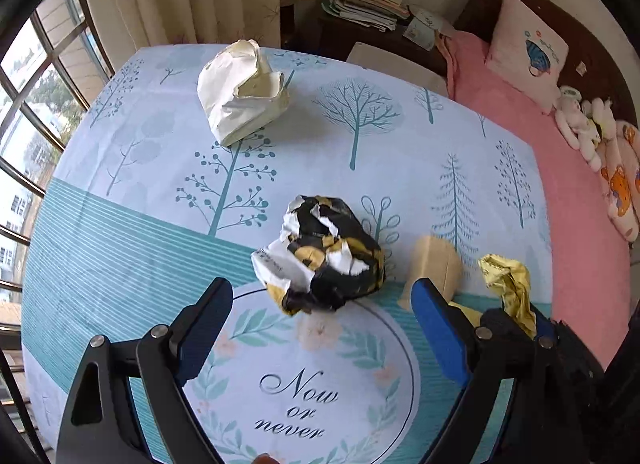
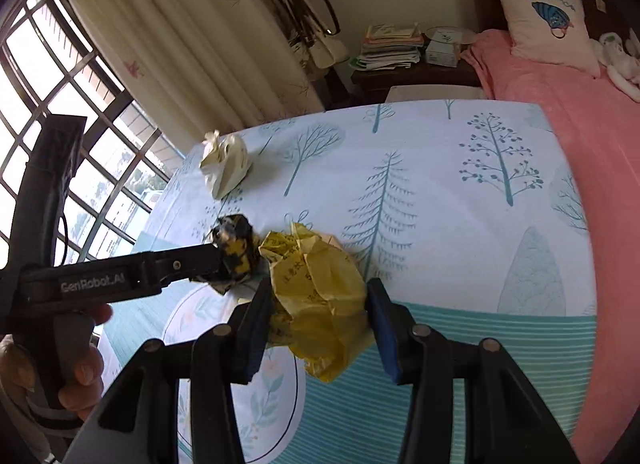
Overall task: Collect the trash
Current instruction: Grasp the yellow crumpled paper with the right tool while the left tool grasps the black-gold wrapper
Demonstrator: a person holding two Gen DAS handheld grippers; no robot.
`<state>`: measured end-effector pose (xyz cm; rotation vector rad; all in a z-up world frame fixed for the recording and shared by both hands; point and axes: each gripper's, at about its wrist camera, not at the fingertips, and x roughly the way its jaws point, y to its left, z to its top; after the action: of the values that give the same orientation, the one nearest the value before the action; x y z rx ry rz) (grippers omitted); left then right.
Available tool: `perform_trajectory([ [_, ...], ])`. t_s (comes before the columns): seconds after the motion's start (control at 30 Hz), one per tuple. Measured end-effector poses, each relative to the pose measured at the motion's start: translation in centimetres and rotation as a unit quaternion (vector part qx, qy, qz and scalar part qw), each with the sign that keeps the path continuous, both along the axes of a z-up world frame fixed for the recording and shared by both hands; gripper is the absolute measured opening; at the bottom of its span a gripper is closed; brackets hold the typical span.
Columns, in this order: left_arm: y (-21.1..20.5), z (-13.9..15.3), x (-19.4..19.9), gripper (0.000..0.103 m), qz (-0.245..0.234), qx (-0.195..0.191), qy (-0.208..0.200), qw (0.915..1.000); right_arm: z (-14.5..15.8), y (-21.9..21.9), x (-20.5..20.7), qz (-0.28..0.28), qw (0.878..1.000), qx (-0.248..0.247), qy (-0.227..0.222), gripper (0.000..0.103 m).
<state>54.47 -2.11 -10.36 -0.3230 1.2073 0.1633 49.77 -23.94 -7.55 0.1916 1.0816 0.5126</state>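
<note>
- Closest in the right wrist view, the right tongs (image 2: 316, 328) are clamped on a crumpled yellow paper wrapper with dark print (image 2: 320, 296); both blue pads press into its sides and it sits lifted a little above the tree-print cloth of the counter (image 2: 460, 192)
- That wrapper looks light and soft; it has caved in where the pads bite, so I judge the grip secure only while the squeeze is kept, and a thin tail hanging below could snag
- In the left wrist view the left tongs (image 1: 322, 324) stand wide open, low over the counter, with nothing between the fingers (image 1: 208, 316)
- Just ahead of them, touching the cloth at the rim of the round "Now or never" print, lies a crumpled black, white and gold paper ball (image 1: 320, 256); it lies just ahead of the open gap, nearly in line with it
- This ball should be light and springy, easy to crush, with glossy-looking faces that may slide; taking it across its widest middle, pads on the flatter left and right flanks, seems best to me
- Just right of it stands a small tan paper piece (image 1: 434, 268), partly hidden by the right-hand finger
- Farther back, well apart from the rest and near the far edge, sits a crumpled cream-white paper bag (image 1: 240, 94), open-mouthed and hollow; it will likely fold flat when pinched, so a bunched edge is the better hold
- Beyond the counter is a bed with a pink blanket (image 1: 560, 184)
</note>
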Motion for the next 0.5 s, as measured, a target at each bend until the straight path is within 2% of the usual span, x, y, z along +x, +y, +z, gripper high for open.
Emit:
perform_trajectory([
  [0.13,0.3,-1.4,1.3,0.09,0.018,-0.01,0.019,0.9996,-0.4,-0.1,0.5,-0.01,1.0,0.003,0.002,0.046],
  [0.27,0.4,-3.0,2.3,0.09,0.022,-0.003,0.043,0.9988,-0.8,0.0,0.7,-0.008,1.0,0.003,0.005,0.046],
  [0.5,1.0,-4.7,3.1,0.087,0.034,-0.024,0.055,0.9976,-1.3,0.4,0.4,-0.004,1.0,0.001,0.01,0.046],
])
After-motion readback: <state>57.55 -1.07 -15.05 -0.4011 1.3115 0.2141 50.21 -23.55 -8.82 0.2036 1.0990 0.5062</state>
